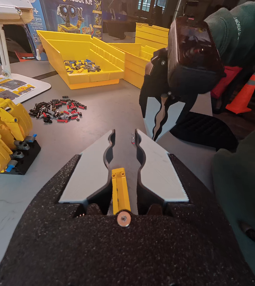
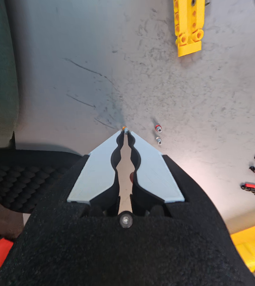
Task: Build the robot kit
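My left gripper (image 1: 125,133) is open and empty, low over the grey table (image 1: 92,139). A long yellow brick piece (image 1: 120,190) lies on the table between its jaws, near their base; it also shows in the right wrist view (image 2: 187,27). Two small grey pins (image 1: 133,138), one with a red end, lie by its right fingertip. My right gripper (image 2: 125,132) is shut on a tiny grey pin with an orange end (image 2: 125,129), tips down at the table. The two loose pins (image 2: 158,128) lie just to its right. The right gripper (image 1: 154,137) also shows in the left wrist view.
A pile of black, red and grey pieces (image 1: 58,110) lies ahead on the left. A yellow brick model on a black base (image 1: 4,136) stands far left. Yellow bins (image 1: 83,61) stand behind, one holding small parts. A black mat (image 1: 201,133) lies on the right, an orange cone (image 1: 244,96) beyond. There is about 12 centimetres between the tips of the two grippers.
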Demonstrator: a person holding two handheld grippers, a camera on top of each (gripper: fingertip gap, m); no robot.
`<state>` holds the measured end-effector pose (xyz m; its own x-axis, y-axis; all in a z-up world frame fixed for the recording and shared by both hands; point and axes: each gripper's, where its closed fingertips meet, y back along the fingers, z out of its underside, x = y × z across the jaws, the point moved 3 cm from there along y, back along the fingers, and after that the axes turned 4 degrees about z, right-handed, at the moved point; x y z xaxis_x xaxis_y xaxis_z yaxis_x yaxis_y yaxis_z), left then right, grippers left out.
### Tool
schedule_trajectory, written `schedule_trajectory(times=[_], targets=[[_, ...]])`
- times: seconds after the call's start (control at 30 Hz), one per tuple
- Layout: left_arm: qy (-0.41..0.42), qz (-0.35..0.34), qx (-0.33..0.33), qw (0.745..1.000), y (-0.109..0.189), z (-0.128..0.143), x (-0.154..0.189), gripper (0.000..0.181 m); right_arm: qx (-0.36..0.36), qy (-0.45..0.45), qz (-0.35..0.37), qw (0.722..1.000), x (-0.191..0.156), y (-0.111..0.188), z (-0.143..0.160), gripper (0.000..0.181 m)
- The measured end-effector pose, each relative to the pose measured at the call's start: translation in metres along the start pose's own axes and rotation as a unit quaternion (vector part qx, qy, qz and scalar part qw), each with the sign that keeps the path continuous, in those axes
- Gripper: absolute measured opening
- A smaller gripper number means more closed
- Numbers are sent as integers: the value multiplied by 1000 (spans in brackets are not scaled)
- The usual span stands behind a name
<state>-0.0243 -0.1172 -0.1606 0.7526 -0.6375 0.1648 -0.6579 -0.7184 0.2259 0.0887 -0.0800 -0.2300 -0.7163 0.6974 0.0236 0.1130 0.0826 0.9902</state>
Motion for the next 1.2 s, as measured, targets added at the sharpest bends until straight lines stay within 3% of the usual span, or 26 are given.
schedule_trajectory(times=[0.17, 0.3, 0.53, 0.73, 0.9, 1.07, 1.2], targets=[[-26, 22, -42, 999, -11, 13, 9, 24, 64, -47, 18, 997, -2, 8, 6, 4], [-56, 70, -69, 994, -20, 22, 28, 21, 183, -66, 50, 980, 0, 27, -16, 4], [29, 193, -34, 980, -21, 13, 53, 15, 333, -33, 113, 935, -10, 67, -50, 4], [77, 269, 9, 960, -13, 0, 66, 6, 375, -13, 126, 918, -20, 85, -57, 4], [152, 339, 43, 927, -4, -11, 72, 4, 414, 2, 146, 899, -27, 100, -64, 4], [223, 389, 72, 891, 1, -20, 71, 3, 412, 36, 211, 886, -28, 110, -71, 4], [238, 402, 77, 881, 2, -21, 73, 3, 403, 50, 226, 885, -30, 113, -73, 4]])
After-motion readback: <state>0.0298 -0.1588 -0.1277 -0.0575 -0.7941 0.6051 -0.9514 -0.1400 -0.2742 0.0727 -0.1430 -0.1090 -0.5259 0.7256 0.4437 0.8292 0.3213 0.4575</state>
